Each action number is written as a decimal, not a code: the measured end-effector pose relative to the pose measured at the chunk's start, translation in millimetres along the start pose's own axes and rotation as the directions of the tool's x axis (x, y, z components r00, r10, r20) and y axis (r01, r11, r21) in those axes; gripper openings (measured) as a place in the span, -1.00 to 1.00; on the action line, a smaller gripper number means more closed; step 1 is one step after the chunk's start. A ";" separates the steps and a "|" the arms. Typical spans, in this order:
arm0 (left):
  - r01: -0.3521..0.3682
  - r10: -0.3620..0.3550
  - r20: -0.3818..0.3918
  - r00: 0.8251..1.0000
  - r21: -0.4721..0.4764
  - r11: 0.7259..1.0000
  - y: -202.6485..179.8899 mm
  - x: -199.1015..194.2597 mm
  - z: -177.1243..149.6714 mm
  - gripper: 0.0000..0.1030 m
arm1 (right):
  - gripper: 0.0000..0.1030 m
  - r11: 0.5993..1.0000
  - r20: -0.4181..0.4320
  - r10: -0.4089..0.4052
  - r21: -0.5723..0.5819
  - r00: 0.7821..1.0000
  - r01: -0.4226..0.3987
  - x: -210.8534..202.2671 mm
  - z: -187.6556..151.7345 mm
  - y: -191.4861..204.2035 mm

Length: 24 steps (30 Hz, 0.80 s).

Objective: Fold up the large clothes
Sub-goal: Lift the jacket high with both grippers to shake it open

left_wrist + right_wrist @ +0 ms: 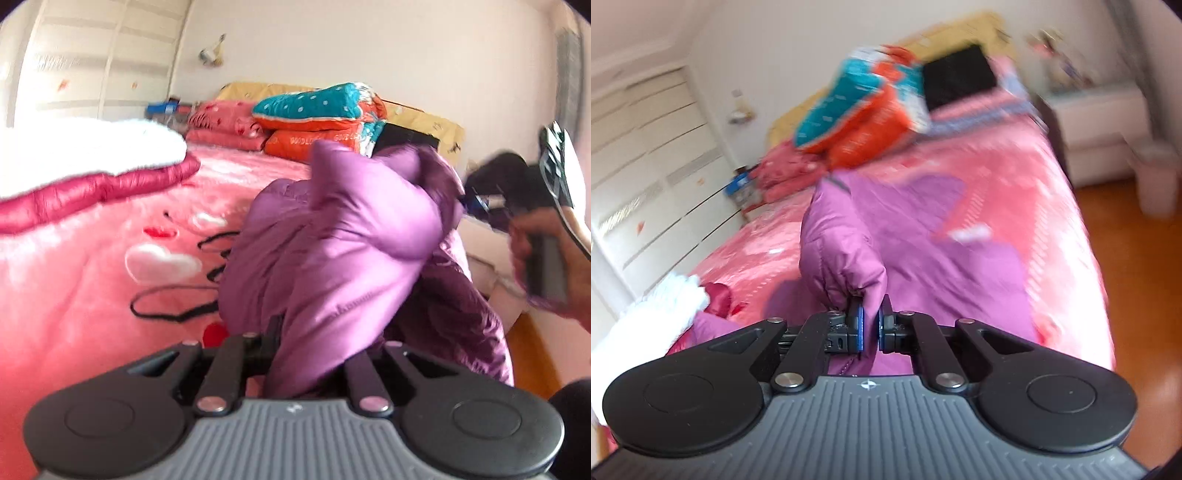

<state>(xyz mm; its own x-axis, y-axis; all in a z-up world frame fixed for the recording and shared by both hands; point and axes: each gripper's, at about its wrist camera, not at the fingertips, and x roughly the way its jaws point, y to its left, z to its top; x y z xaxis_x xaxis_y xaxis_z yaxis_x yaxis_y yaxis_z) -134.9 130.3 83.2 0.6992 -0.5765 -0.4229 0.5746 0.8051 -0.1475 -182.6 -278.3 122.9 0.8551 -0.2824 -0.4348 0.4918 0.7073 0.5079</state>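
Note:
A purple puffy jacket (343,236) lies bunched on the pink bed cover (74,280). My left gripper (310,343) is shut on one fold of it, and the fabric hides the fingertips. In the left wrist view my right gripper (476,201), held by a hand (535,258), bites the jacket's far right edge. In the right wrist view the right gripper (870,325) is shut, its blue pads (860,325) pinching a ridge of the purple jacket (846,251) that stands up from the bed. The rest of the jacket spreads flat behind.
A crimson jacket with white fur trim (92,158) lies at the left. Teal and orange quilts (317,110) and a folded pink blanket (225,129) are stacked at the headboard. A white nightstand (1100,122), a bin (1156,184) and wooden floor (1126,277) are right of the bed.

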 end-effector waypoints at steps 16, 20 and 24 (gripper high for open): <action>-0.125 0.134 -0.028 0.991 0.226 0.966 -37.4 8.4 -7.3 -0.82 | 0.98 0.945 0.025 0.242 0.219 0.970 -0.241 12.0 -6.2 -64.1; -0.149 0.163 -0.034 0.986 0.266 0.952 -43.4 11.5 -11.1 -0.79 | 0.98 0.956 -0.003 0.258 0.144 0.966 -0.254 35.9 4.0 -49.7; -0.167 0.188 -0.049 0.981 0.282 0.945 -45.7 15.8 -12.9 -0.74 | 0.98 0.952 -0.034 0.280 0.137 0.959 -0.273 52.6 4.0 -48.4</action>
<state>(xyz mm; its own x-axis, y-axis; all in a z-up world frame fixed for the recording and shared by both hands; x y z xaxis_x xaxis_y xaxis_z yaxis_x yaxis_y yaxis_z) -155.6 86.2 71.8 0.7732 -0.4074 -0.4860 0.5460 0.8175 0.1834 -160.8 -329.9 78.5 0.9526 -0.0503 -0.3001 0.2569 0.6616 0.7045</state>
